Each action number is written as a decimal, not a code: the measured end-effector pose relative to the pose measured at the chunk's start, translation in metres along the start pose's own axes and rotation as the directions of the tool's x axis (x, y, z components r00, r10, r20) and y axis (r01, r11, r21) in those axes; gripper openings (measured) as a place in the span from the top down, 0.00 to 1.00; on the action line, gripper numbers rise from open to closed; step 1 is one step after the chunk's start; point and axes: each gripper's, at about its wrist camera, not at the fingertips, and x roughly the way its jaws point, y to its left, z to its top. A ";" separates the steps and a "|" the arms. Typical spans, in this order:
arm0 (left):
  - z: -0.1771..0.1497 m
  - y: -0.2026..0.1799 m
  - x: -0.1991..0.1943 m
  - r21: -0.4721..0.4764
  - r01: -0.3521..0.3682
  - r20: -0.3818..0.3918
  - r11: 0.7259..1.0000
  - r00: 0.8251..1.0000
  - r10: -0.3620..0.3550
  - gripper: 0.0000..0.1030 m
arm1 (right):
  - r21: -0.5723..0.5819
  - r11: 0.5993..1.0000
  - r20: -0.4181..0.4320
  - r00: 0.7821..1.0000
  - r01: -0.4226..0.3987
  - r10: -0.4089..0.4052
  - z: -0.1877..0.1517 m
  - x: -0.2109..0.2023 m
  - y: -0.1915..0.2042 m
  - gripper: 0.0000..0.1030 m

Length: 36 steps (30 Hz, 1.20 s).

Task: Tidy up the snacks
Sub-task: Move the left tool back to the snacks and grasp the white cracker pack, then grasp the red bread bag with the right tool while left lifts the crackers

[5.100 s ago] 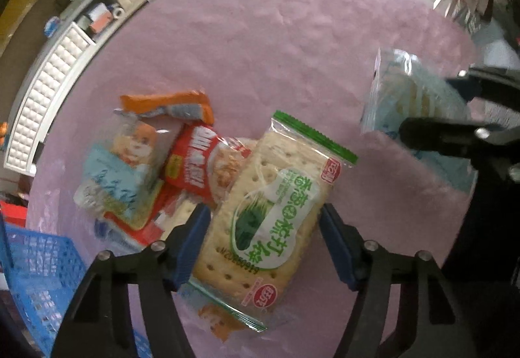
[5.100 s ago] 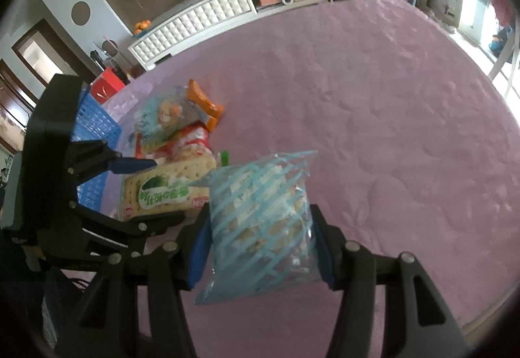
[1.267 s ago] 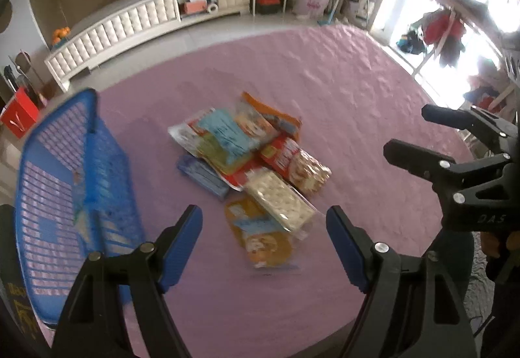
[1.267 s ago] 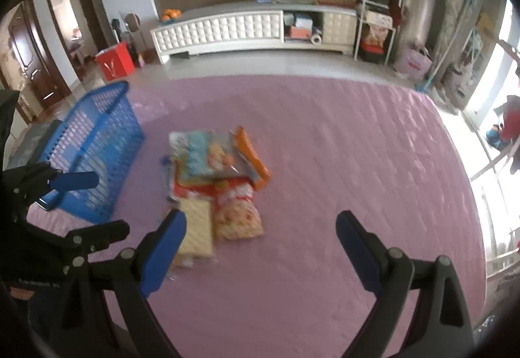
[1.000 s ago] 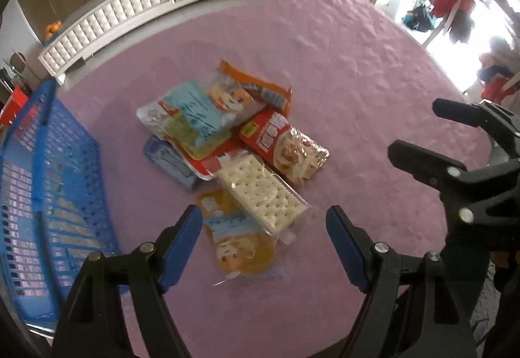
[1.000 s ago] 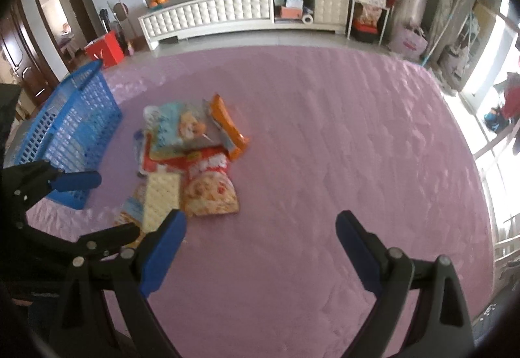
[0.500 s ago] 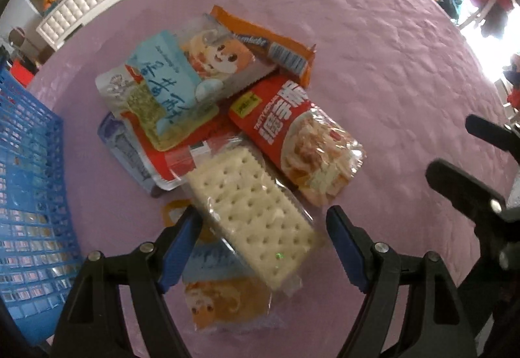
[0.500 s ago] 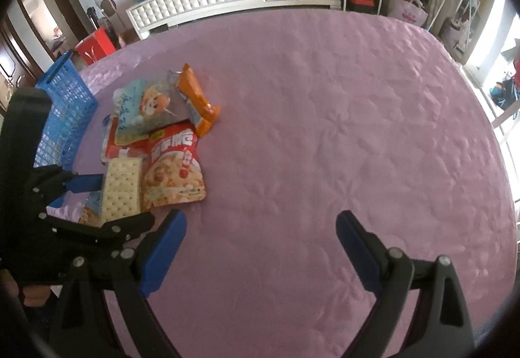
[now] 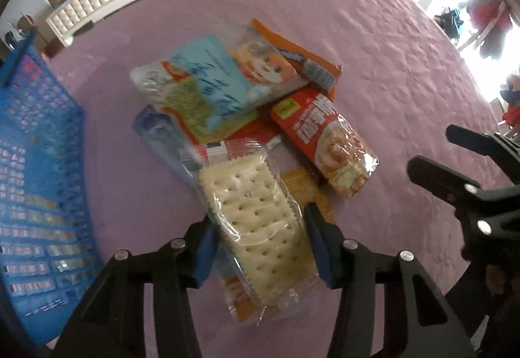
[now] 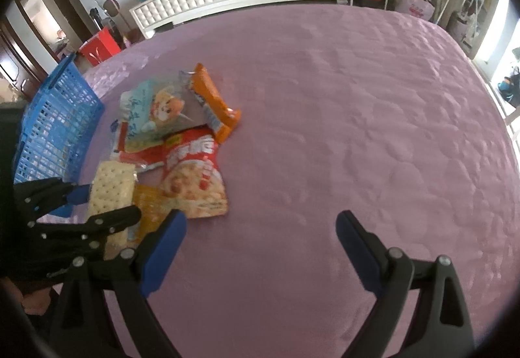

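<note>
Left gripper [image 9: 260, 239]: my fingers straddle the cracker pack [image 9: 256, 224], one blue pad at each long edge; judged from the left wrist view, they are closing on it, though I cannot tell whether the pads have real purchase yet.
Cracker pack: lies nearest me on the pink cloth [image 10: 341, 117], tilted, resting partly on the yellow packet [image 9: 305, 187].
Risk, film: the wrapper is loose and glossy; a pinch on film alone would probably let the pack slide out on lifting.
Risk, crackers: too hard a squeeze across the width could snap the biscuits.
Risk, neighbour: the yellow packet touches my inner pad and may be dragged up with the pack.
Right gripper [image 10: 260, 247]: my fingers are spread wide and hold nothing, hovering over bare cloth beside the pile.
Red packet [image 9: 328, 143]: just beyond, overlapping the yellow one; a careless lift could shift it.
Pale blue packet [image 9: 214, 85] and orange packet [image 9: 302, 59]: farther back, stacked.
Blue basket [image 9: 35, 169]: at my left, near the pile; its wall might catch a low-carried pack.
</note>
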 end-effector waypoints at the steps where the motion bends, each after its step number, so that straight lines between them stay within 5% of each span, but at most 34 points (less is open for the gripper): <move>1: -0.001 0.004 -0.004 -0.005 0.000 0.010 1.000 1.000 0.000 0.54 | 0.000 1.000 -0.003 1.000 -0.006 0.006 0.002 0.002 0.003 0.07; 13: 0.000 0.022 -0.027 -0.001 -0.056 0.083 0.998 0.995 0.056 0.54 | -0.077 0.996 -0.063 0.997 -0.054 0.049 0.029 0.043 0.052 0.08; 17: -0.003 0.028 -0.030 0.003 -0.059 0.086 0.998 0.995 0.058 0.54 | -0.086 0.995 -0.072 0.997 -0.048 0.042 0.029 0.054 0.054 0.40; 22: -0.005 0.031 -0.032 0.016 -0.064 0.096 0.998 0.993 0.062 0.54 | -0.076 0.996 -0.069 0.997 -0.047 0.042 0.023 0.051 0.047 0.59; 30: -0.011 0.028 -0.045 0.037 -0.036 0.124 0.999 0.992 0.031 0.54 | -0.013 0.996 -0.043 0.995 -0.089 0.089 0.005 0.028 0.027 0.69; 36: -0.019 0.033 -0.084 0.045 0.021 0.173 0.999 0.984 -0.029 0.54 | -0.008 0.995 0.068 0.993 -0.096 0.096 0.000 -0.026 0.043 0.71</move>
